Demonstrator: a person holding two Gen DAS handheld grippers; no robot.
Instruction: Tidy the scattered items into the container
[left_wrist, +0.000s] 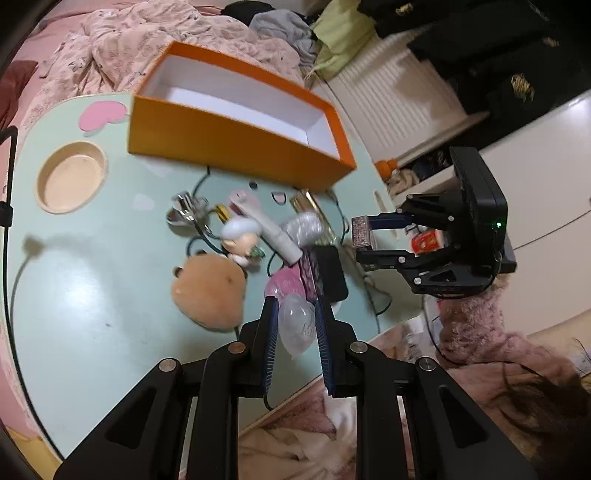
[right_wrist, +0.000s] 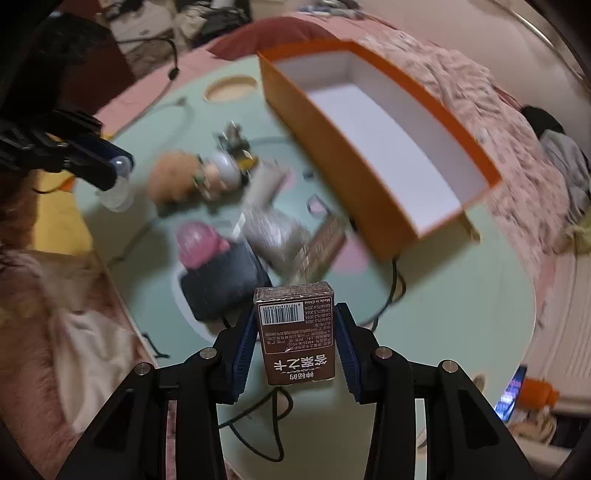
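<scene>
Both claws are loaded: the right claw (right_wrist: 297, 334) grips a brown carton (right_wrist: 297, 332), the left claw (left_wrist: 295, 325) a clear capsule (left_wrist: 297, 325). Both hang on the pile side of the orange box (left_wrist: 236, 147), which looks empty. Next, I judge, carry each over its rim and release.

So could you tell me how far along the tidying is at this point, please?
Nothing looks done: the orange box is empty. In hand: the left gripper is shut on a clear capsule, the right gripper on a brown carton. Left on the table: plush, figurine, pink capsule, black case and other bits.
</scene>
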